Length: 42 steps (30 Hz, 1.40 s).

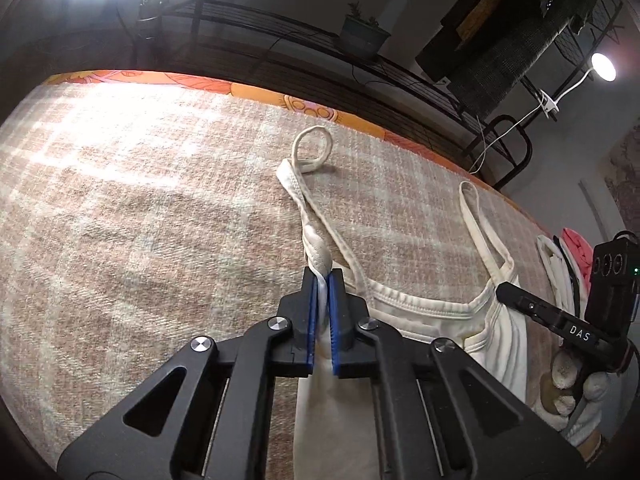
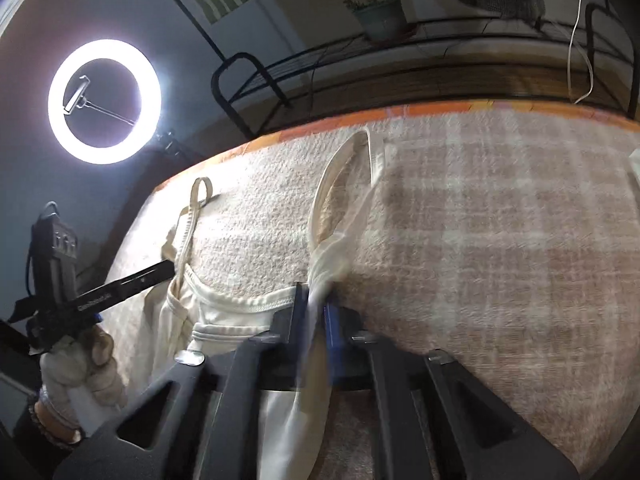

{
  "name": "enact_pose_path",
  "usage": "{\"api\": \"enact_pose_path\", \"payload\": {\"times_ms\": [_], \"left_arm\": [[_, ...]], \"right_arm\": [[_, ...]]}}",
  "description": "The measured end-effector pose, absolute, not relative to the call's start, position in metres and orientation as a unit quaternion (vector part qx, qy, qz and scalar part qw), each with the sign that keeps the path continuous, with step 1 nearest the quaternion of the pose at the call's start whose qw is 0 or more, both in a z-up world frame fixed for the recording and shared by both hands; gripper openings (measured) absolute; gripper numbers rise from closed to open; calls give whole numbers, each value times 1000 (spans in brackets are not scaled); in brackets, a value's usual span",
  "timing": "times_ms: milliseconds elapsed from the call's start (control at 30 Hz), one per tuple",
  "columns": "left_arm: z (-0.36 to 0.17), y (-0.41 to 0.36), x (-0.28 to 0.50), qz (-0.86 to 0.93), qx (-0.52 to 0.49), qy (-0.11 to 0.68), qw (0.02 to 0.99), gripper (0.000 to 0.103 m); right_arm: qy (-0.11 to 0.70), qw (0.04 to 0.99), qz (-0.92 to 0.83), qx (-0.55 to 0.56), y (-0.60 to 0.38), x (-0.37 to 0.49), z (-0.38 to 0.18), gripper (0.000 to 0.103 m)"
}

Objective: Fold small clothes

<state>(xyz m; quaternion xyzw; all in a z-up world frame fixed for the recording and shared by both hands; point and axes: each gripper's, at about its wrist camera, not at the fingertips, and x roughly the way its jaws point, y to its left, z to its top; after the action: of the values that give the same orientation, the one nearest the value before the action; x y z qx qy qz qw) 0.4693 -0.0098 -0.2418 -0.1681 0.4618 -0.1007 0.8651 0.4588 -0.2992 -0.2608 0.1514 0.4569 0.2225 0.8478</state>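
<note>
Left wrist view: left gripper [image 1: 323, 280] clamped on cream camisole [image 1: 432, 312] at strap base, garment flat on plaid blanket [image 1: 140, 200]. Right gripper [image 2: 314, 300] pinches the other strap corner. Clothes pile [image 1: 568, 256] nearby; ring light [image 2: 105, 101], potted plant [image 1: 365, 36] behind.

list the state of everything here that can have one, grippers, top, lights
left gripper: shut on the top's left strap base
right gripper: shut on the right strap base
cream strappy camisole top: unfolded, straps stretched over the plaid blanket
ring light: on
small round lamp: on
</note>
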Motion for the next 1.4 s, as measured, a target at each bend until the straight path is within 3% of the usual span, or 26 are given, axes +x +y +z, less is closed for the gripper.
{"api": "enact_pose_path", "payload": {"times_ms": [233, 767, 1400], "left_arm": [[-221, -1, 449, -106, -172, 439, 876, 2], [-147, 8, 333, -133, -135, 401, 896, 2], [-216, 28, 188, -121, -121, 473, 864, 2]], "right_arm": [[421, 858, 227, 185, -317, 443, -239, 4], [387, 881, 239, 131, -309, 334, -157, 4], [432, 879, 196, 44, -280, 185, -185, 4]]}}
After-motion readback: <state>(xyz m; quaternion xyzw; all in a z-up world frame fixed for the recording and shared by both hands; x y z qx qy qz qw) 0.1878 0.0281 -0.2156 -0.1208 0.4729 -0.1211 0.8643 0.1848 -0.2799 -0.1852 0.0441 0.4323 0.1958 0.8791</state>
